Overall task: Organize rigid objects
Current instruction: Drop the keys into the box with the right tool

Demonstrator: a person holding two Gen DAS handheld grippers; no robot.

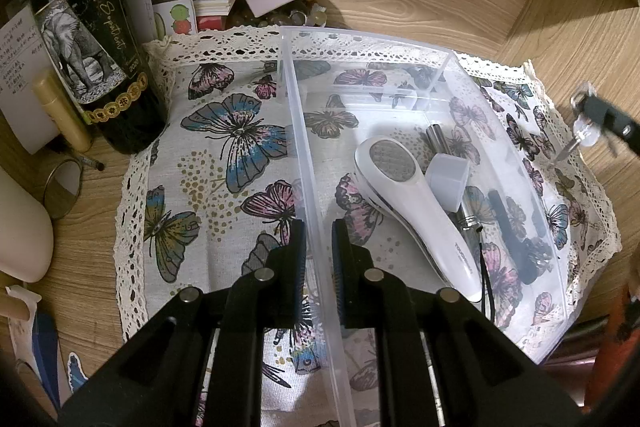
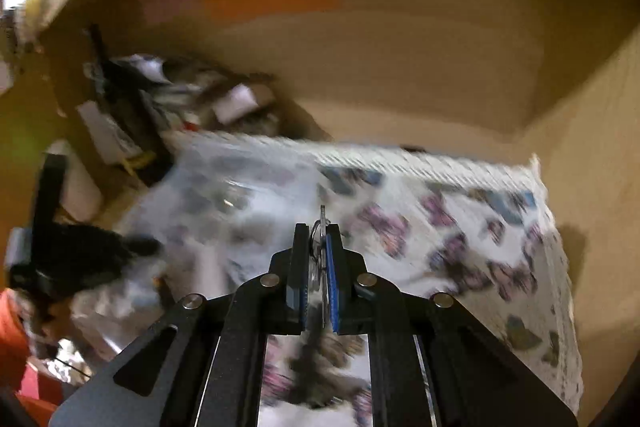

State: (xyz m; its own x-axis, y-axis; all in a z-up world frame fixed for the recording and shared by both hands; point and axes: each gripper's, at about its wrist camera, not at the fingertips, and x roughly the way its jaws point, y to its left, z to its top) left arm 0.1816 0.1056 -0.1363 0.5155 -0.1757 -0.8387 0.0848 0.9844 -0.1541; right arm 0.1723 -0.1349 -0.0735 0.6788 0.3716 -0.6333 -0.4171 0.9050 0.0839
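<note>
We see the left hand-held gripper (image 1: 319, 227) clamped on the clear bin's (image 1: 460, 67) left wall on the butterfly cloth (image 1: 224, 131), while the right hand-held gripper (image 2: 318, 231) pinches keys (image 2: 322, 223) above the cloth's right part.

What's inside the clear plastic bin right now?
In the clear plastic bin: a white handheld device, a translucent cap, a metal cylinder and dark items partly hidden behind them. Butterfly cloth shows underneath.
</note>
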